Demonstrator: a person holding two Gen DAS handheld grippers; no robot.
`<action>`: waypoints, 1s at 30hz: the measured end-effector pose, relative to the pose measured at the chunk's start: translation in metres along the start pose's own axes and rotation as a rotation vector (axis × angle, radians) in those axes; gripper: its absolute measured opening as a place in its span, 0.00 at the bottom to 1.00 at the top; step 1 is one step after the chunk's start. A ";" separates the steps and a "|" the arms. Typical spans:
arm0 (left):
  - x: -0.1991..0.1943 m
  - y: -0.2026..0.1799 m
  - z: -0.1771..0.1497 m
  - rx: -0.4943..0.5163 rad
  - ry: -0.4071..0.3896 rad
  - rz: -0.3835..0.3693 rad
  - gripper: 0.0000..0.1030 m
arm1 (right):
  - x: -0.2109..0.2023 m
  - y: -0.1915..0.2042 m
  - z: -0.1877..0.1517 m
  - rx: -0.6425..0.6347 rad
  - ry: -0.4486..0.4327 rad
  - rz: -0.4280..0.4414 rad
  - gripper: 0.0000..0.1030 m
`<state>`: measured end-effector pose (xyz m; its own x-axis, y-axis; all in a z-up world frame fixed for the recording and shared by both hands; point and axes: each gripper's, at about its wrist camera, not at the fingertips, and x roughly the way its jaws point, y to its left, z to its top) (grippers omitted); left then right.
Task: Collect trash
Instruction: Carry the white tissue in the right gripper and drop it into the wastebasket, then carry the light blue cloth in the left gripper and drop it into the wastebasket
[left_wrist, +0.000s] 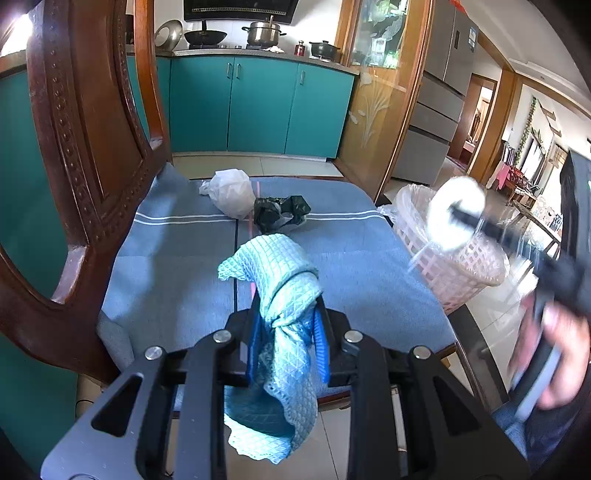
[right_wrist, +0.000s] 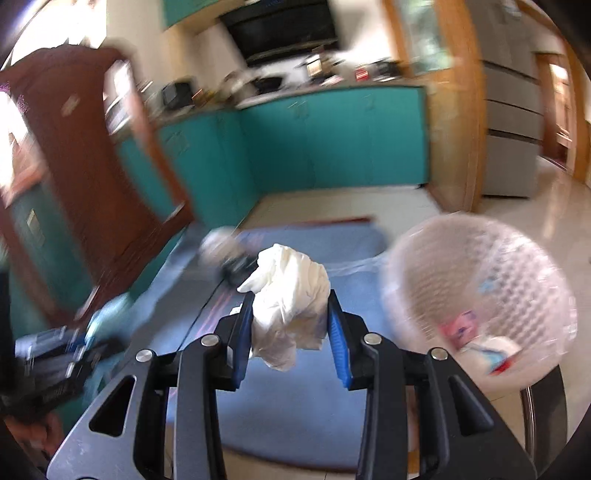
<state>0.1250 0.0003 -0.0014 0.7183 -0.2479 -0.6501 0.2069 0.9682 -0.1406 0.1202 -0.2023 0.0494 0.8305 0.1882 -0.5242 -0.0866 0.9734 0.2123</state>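
Left wrist view: the left gripper (left_wrist: 286, 291) at lower centre is clenched on a light-blue cloth (left_wrist: 275, 314); a white bag (left_wrist: 231, 192) and black bag (left_wrist: 280, 213) lie above on the blue mat (left_wrist: 177, 266).

Right wrist view: the right gripper (right_wrist: 291, 310) at centre grasps crumpled white tissue (right_wrist: 291, 295); the lined wastebasket (right_wrist: 476, 295) sits at the right.

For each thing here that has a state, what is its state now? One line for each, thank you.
Left gripper: shut on the teal cloth.
Right gripper: shut on the white wad.
Basket: lined with clear plastic, some trash inside.
White bag: crumpled, lying on the blue cushion.
Black bag: crumpled, beside the white bag.
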 end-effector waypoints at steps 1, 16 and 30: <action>0.001 0.000 -0.001 0.000 0.004 0.000 0.24 | -0.001 -0.013 0.005 0.033 -0.019 -0.025 0.37; 0.035 -0.062 0.004 0.104 0.062 -0.088 0.24 | -0.054 -0.162 0.003 0.611 -0.249 -0.200 0.88; 0.119 -0.240 0.088 0.319 0.053 -0.209 0.88 | -0.075 -0.188 -0.005 0.669 -0.345 -0.233 0.88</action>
<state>0.2191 -0.2647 0.0212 0.6054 -0.4285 -0.6707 0.5475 0.8359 -0.0398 0.0708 -0.3987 0.0445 0.9202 -0.1687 -0.3533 0.3688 0.6769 0.6371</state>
